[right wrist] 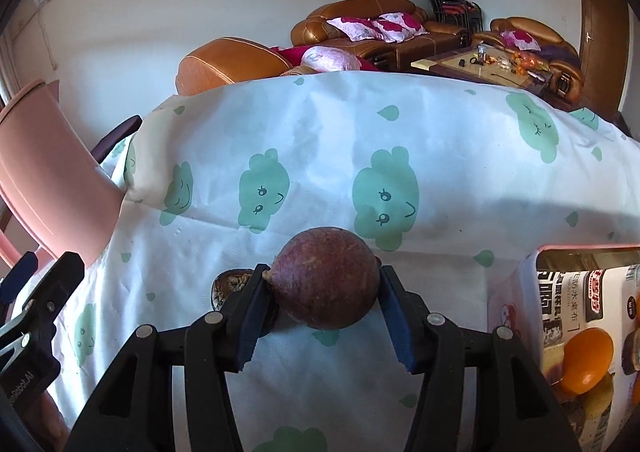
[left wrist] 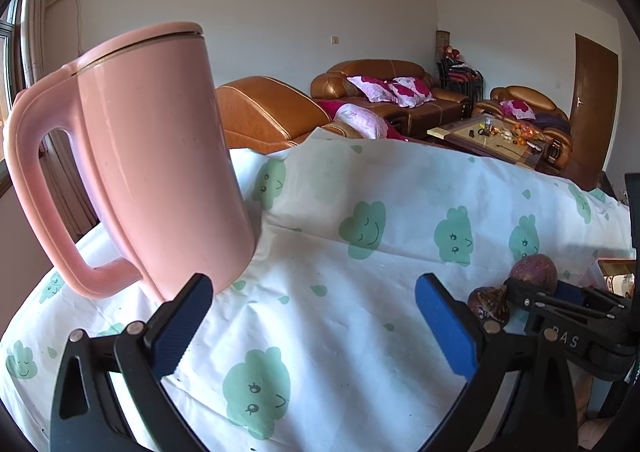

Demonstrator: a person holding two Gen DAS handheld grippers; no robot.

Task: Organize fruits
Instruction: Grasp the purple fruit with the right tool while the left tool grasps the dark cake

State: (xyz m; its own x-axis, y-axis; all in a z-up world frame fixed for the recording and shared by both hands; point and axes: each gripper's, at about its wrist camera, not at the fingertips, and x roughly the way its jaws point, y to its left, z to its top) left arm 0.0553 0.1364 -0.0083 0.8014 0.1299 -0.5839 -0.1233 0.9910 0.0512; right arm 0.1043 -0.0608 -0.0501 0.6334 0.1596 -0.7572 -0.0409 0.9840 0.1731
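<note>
My right gripper (right wrist: 324, 284) is shut on a round dark purple fruit (right wrist: 326, 278) and holds it over the cloud-print tablecloth (right wrist: 320, 156). The same fruit shows in the left wrist view (left wrist: 534, 272), held by the right gripper (left wrist: 532, 294). A second dark, wrinkled fruit (right wrist: 230, 286) lies on the cloth just left of the held one; it also shows in the left wrist view (left wrist: 489, 304). A pink-rimmed box (right wrist: 516, 292) at the right holds an orange fruit (right wrist: 588, 358). My left gripper (left wrist: 314, 316) is open and empty over the cloth.
A tall pink lidded jug (left wrist: 160, 156) stands on the cloth at the left, close to my left gripper's left finger; it shows in the right wrist view (right wrist: 48, 172) too. Behind the table are brown sofas (left wrist: 384, 92) and a coffee table (left wrist: 492, 136).
</note>
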